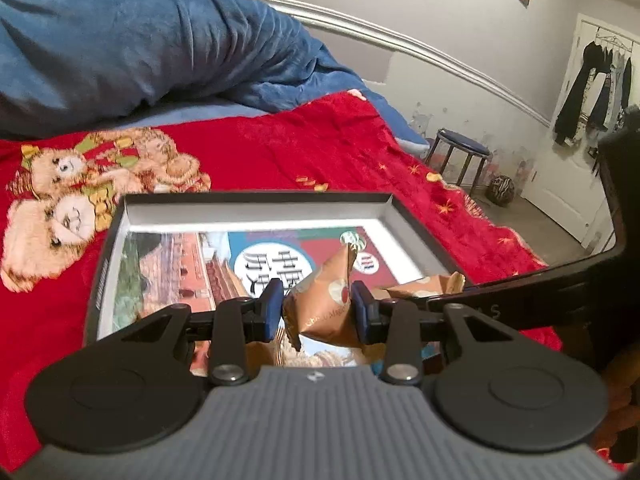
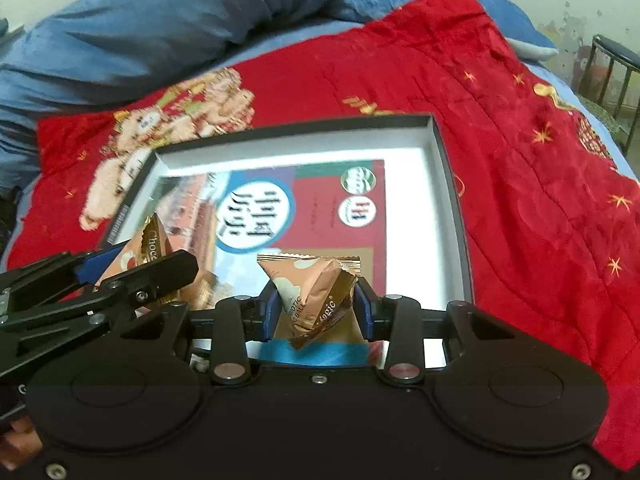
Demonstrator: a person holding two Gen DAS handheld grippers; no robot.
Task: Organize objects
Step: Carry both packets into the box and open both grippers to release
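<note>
From the left wrist, the left tongs (image 1: 316, 308) pinched a puffy, crinkly snack packet (image 1: 326, 300) across its middle above the open box (image 1: 256, 210) on the bed, while from the right wrist the right tongs (image 2: 316, 310) gripped another packet (image 2: 314, 300), light, slippery and likely crushable.

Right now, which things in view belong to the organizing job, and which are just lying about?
Job:
- brown foil snack packet in left claw
- second brown foil snack packet in right claw
- shallow black-rimmed box

Lying about:
- red teddy-bear blanket
- blue plush duvet
- blue-topped metal stool
- hanging dark clothes
</note>
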